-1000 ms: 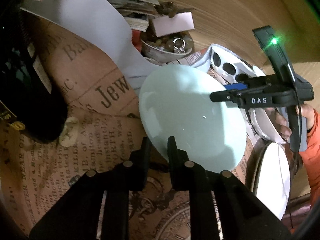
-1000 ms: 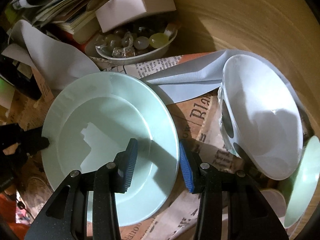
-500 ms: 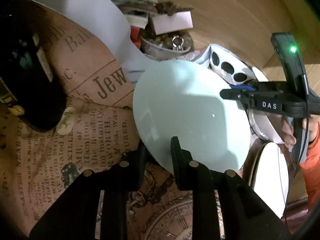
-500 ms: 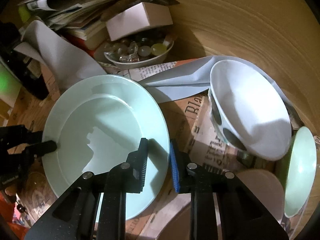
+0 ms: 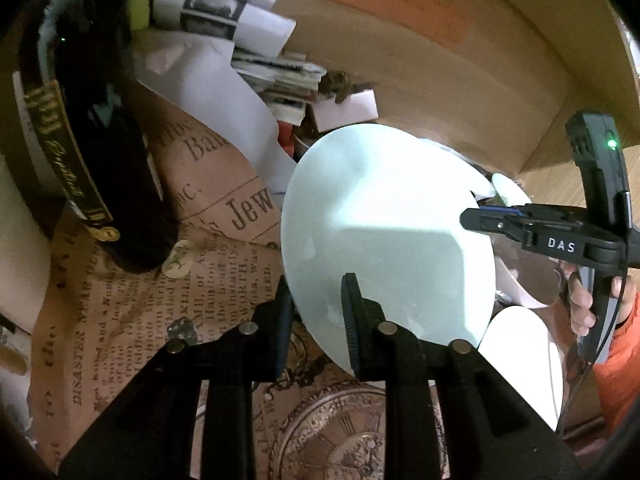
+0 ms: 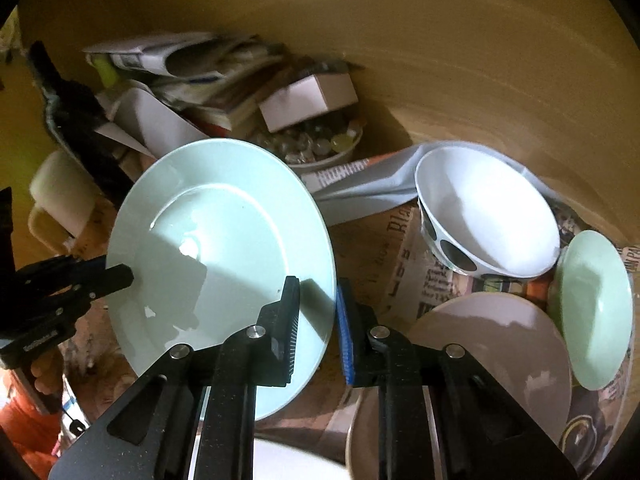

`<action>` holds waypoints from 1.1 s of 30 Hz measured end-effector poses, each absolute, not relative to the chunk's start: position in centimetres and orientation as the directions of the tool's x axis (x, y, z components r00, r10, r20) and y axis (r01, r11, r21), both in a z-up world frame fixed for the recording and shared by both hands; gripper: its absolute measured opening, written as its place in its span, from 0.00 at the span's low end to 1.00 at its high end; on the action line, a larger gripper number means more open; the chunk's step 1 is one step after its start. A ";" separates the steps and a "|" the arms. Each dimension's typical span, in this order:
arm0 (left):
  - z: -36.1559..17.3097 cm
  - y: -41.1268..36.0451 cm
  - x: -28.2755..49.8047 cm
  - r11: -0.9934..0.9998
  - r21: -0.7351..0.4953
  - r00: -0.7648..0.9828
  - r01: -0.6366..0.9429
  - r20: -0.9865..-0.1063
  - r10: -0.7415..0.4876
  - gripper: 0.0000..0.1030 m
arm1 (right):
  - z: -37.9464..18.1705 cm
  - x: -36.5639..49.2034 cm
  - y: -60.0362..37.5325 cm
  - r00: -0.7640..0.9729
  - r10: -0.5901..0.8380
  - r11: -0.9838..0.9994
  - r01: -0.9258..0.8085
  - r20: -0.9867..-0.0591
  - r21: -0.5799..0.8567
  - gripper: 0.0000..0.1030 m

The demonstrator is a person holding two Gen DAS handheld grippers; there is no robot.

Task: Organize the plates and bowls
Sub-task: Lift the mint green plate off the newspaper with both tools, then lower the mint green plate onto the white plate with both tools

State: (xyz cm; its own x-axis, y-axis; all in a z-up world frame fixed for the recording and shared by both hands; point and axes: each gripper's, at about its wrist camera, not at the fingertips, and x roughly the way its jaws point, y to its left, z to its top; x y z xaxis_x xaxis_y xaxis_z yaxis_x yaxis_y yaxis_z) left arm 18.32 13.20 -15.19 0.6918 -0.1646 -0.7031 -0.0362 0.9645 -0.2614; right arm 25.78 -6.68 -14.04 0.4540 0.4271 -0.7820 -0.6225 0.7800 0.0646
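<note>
A pale mint plate (image 5: 384, 232) is held tilted above the newspaper-covered surface, its top face toward the right wrist view (image 6: 224, 248). My left gripper (image 5: 316, 312) is shut on its near rim. My right gripper (image 6: 318, 320) is shut on the opposite rim; it shows in the left wrist view (image 5: 480, 216) at the plate's right edge. A white bowl with black dots (image 6: 488, 220), a small green plate (image 6: 596, 304) and a pinkish-grey plate (image 6: 492, 352) lie to the right.
A dark bottle (image 5: 92, 152) stands at the left. A bowl of glass marbles (image 6: 320, 144), a white box (image 6: 308, 100) and stacked papers (image 6: 184, 64) sit at the back against a wooden wall. A white plate (image 5: 524, 356) lies low at the right.
The mint plate has been lifted and tipped more upright, held at both rims. The right gripper has closed onto its rim, and both views have risen away from the surface.
</note>
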 end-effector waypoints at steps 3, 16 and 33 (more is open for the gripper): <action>-14.4 13.3 17.5 0.964 -0.264 0.711 -0.043 -0.685 -0.156 0.22 | -13.5 25.0 -7.2 0.469 0.445 0.776 -0.628 -0.763 0.066 0.16; -11.6 11.4 13.6 0.969 -0.245 0.762 -0.039 -0.635 -0.130 0.22 | -11.7 20.6 -8.9 0.549 0.488 0.779 -0.624 -0.679 0.056 0.16; -12.2 7.4 10.1 0.970 -0.241 0.758 0.003 -0.632 -0.160 0.22 | -13.2 15.3 -13.3 0.575 0.481 0.811 -0.578 -0.662 0.087 0.16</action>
State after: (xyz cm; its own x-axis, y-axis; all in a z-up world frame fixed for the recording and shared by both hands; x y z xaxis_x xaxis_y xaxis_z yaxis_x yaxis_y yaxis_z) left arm 10.05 7.43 -12.20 0.7583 -0.1597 -0.6320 0.0033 0.9705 -0.2411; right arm 15.25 -13.32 -13.24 0.5752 0.4807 -0.6619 -0.5783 0.8112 0.0866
